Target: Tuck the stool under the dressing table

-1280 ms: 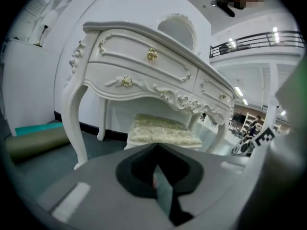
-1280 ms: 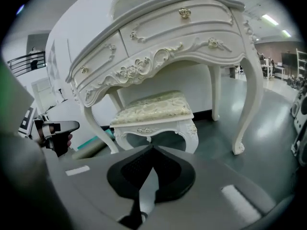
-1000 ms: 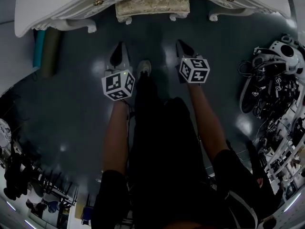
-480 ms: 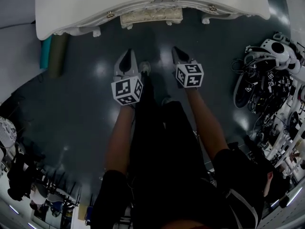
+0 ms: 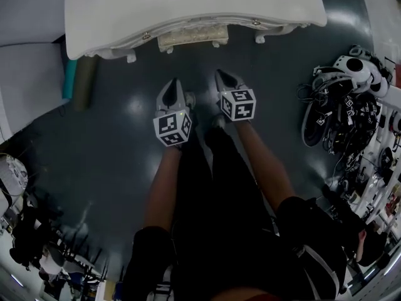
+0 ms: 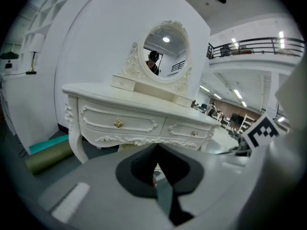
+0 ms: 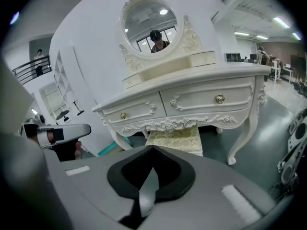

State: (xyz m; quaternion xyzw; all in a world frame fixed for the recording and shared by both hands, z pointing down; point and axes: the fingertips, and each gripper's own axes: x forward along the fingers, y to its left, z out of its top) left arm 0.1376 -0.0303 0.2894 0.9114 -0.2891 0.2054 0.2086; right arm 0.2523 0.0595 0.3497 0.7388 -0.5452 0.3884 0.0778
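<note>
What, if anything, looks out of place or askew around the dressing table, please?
Nothing stands out. The stool sits centred and straight under the dressing table, between its legs; an olive roll merely lies beside one table leg.

Head view barely shows the stool [image 5: 191, 38]: just the cushion's front edge at upper centre, the rest hidden under the bench [image 5: 188, 5] top, whose back gets cut off by the frame's top edge. In the right gripper view, the right tool [image 7: 152, 148] covers the stool's legs. The gear [image 5: 344, 105] at the right is too tangled to tell.
</note>
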